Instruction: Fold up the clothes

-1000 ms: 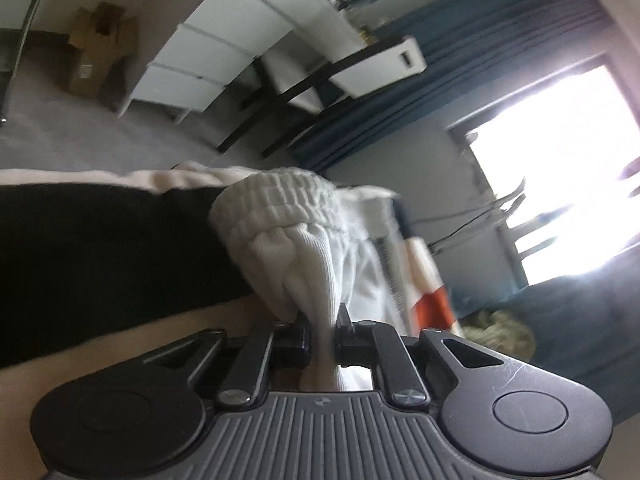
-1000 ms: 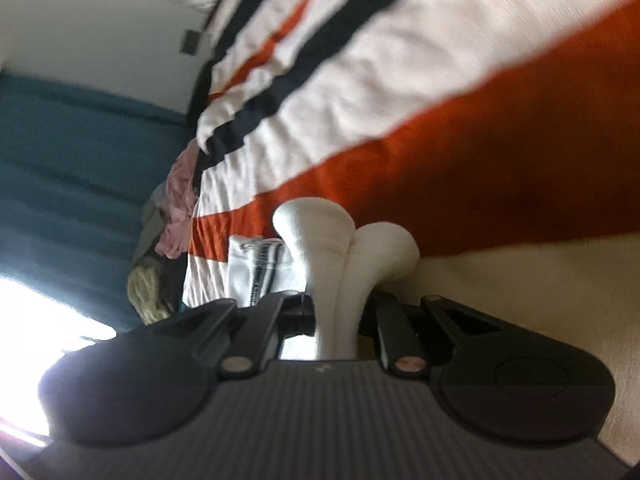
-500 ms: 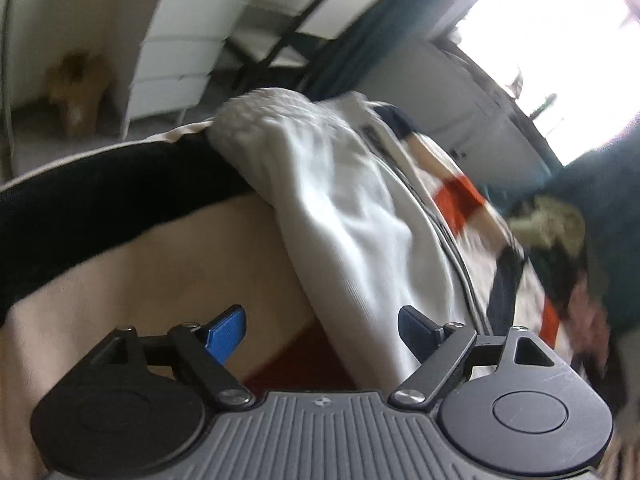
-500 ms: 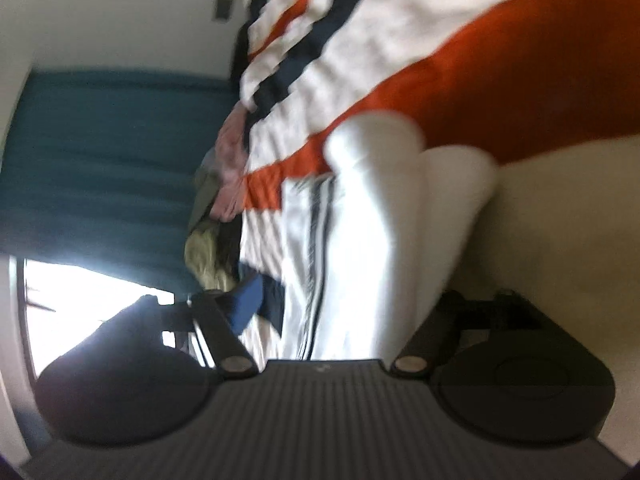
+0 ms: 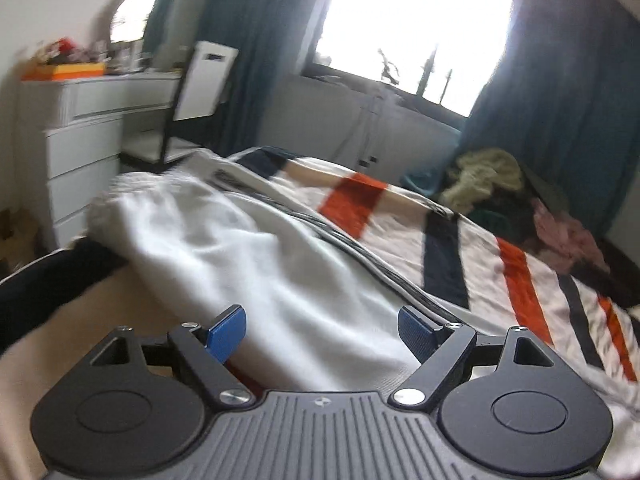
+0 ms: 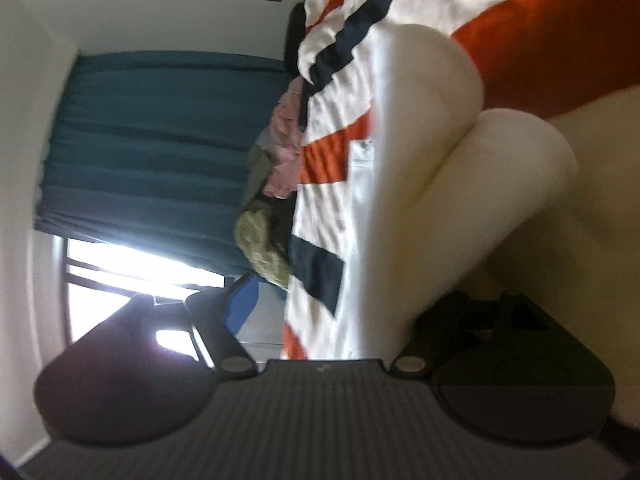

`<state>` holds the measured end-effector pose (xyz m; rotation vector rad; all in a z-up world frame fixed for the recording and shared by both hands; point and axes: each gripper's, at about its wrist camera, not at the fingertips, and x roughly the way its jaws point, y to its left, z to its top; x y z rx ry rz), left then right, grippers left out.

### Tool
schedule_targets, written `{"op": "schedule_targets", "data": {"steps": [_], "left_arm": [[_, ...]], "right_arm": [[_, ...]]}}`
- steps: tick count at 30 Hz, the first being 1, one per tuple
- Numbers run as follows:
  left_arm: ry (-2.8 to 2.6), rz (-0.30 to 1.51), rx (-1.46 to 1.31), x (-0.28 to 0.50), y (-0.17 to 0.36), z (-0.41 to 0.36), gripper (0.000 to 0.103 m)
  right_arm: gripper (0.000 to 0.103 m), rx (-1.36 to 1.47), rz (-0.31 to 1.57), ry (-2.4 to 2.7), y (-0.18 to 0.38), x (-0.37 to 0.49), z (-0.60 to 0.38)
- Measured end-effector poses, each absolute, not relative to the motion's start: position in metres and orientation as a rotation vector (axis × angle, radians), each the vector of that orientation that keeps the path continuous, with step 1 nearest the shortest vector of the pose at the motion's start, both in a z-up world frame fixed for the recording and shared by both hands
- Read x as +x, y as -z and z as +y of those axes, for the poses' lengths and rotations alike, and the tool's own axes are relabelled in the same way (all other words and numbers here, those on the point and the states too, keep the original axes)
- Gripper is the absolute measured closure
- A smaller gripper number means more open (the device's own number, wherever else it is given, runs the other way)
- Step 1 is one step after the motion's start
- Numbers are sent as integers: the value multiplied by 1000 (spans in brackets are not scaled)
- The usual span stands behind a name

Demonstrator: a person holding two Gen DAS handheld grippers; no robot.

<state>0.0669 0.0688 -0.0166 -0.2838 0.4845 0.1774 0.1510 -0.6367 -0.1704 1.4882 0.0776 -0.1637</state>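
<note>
Since 1 s ago: both of our grippers have let go of the white knit garment with black side stripes (image 5: 256, 264); then each pinched a bunch of it, now both sets of jaws stand spread and the cloth lies flat on the bed.
White garment: stretched lengthwise on the striped bedspread of cream, orange and navy blocks (image 5: 472, 236), its ribbed cuff end (image 5: 132, 196) toward the far left edge of the bed, over a black band of fabric (image 5: 48, 280).
Garment, right view: 2 rounded folds of it (image 6: 432, 128) lie side by side, touching, against the orange block of the bedspread (image 6: 560, 28).
Left gripper (image 5: 322, 330): jaws wide apart, blue pads (image 5: 226, 334) either side of the white cloth, holding nothing; the garment runs between them and under the body.
Right gripper (image 6: 344, 304): jaws apart, 1 blue pad (image 6: 244, 300) visible at the left; the other finger is dark and blurred; the white folds lie between, not clamped.
Clothes pile: a yellow-green knit and a pink item (image 5: 568, 232) heaped at the far right corner of the bed, well apart from the garment.
Room: teal curtains (image 5: 560, 80) beside a bright window (image 5: 408, 20); white drawer unit (image 5: 84, 140) and a black-framed chair (image 5: 184, 120) left of the bed.
</note>
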Motion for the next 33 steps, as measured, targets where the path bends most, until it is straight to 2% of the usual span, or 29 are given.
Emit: {"op": "schedule_targets", "data": {"steps": [7,10,15,24,25,28,30,32,33], "left_arm": [[-33,476,-81,107,46,4,18],[6,530,-5,118,65,-14,18],[3,620,84,123,84,-24,19],[7,659,91,124,90,-19,18],[7,660,90,124,90,-18,18],[9,662,85,125,89,-16,18],[11,664,86,125,89,-16,18],[11,666,87,126,89,-16,18],[12,668,88,126,89,-16,18]], "right_arm": [[26,1606,-5,273,192,150,-633],[28,1646,-47,309,199,148,-632],[25,1609,-67,317,197,150,-633],[27,1536,-51,413,184,137,-641],[29,1548,-38,405,187,137,-643],[47,1521,4,432,183,136,-643],[71,1492,25,452,179,136,-642],[91,1447,57,481,173,143,-637],[91,1410,64,485,168,143,-636]]}}
